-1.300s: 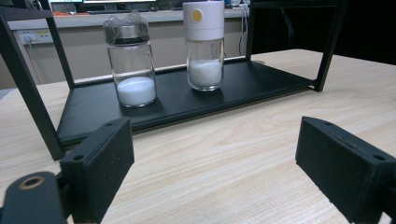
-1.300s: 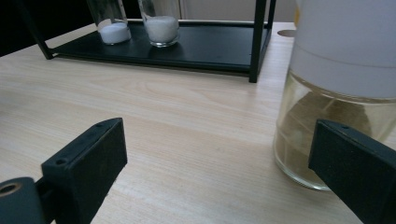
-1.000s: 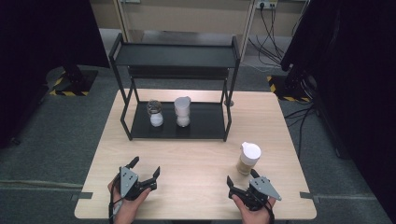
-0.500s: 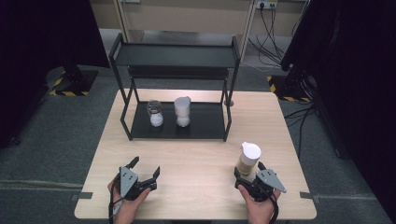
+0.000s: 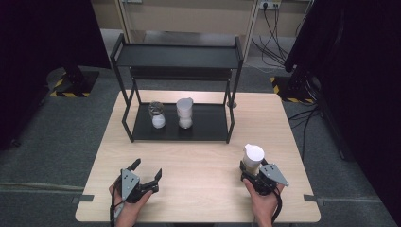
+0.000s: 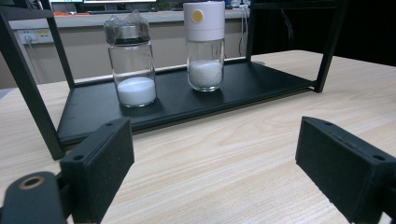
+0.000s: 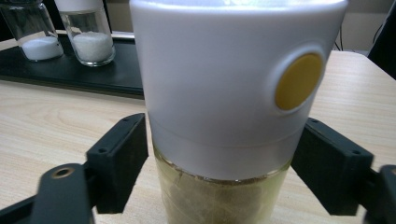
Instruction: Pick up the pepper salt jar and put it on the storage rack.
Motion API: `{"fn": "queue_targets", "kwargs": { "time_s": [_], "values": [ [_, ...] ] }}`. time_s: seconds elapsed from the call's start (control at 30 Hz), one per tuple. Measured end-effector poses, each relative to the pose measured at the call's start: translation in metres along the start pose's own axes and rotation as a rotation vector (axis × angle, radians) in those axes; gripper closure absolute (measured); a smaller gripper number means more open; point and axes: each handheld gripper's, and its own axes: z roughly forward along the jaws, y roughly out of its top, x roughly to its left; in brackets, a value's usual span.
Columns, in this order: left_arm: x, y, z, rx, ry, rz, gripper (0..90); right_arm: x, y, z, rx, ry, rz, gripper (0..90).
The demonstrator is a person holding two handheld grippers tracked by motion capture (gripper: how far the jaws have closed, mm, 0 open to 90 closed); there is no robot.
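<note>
Fingers (image 7: 116, 158) of the right gripper (image 5: 253, 172) stand on both sides of a jar (image 5: 252, 161) with a white lid and a yellowish filling. They have just been closing, and in the right gripper view the pads lie against the glass, just below the lid, so the jar is grasped. This jar stands upright on the table (image 5: 198, 156), near the right front corner, well apart from the rack. On its lid there is a round yellow dot (image 7: 298, 81).

At the left, the left gripper (image 5: 147, 178) rests on the table near the front edge, in the person's left hand (image 5: 125, 205). Its fingers (image 6: 100, 163) are spread wide and nothing is between them; they point toward the rack.

A black metal rack (image 5: 179, 127) with two levels stands at the far middle of the table. On its lower shelf there are two upright jars, side by side but not touching. One is a glass jar (image 6: 130, 65) with a dark collar and a fine white powder at the bottom. Beside it, at the right, is a jar with a white cap (image 6: 204, 44) and coarse white grains inside. Both are well apart from the two grippers.
</note>
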Motion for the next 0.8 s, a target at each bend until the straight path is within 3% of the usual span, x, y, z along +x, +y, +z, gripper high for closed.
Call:
{"fn": "queue_targets", "kwargs": {
  "time_s": [0.17, 0.5, 0.8],
  "values": [
    [0.0, 0.0, 0.0, -0.001, 0.0, -0.001, 11.1, -0.003, -0.002, 0.003, -0.017, 0.011, 0.007, 30.2],
    [0.0, 0.0, 0.0, -0.001, 0.001, -0.003, 11.1, -0.002, -0.002, 0.002, -0.028, 0.019, -0.016, 30.8],
    [0.0, 0.0, 0.0, -0.002, 0.002, -0.004, 11.1, 0.011, 0.009, -0.003, -0.061, 0.055, -0.04, 30.8]
  ]
}}
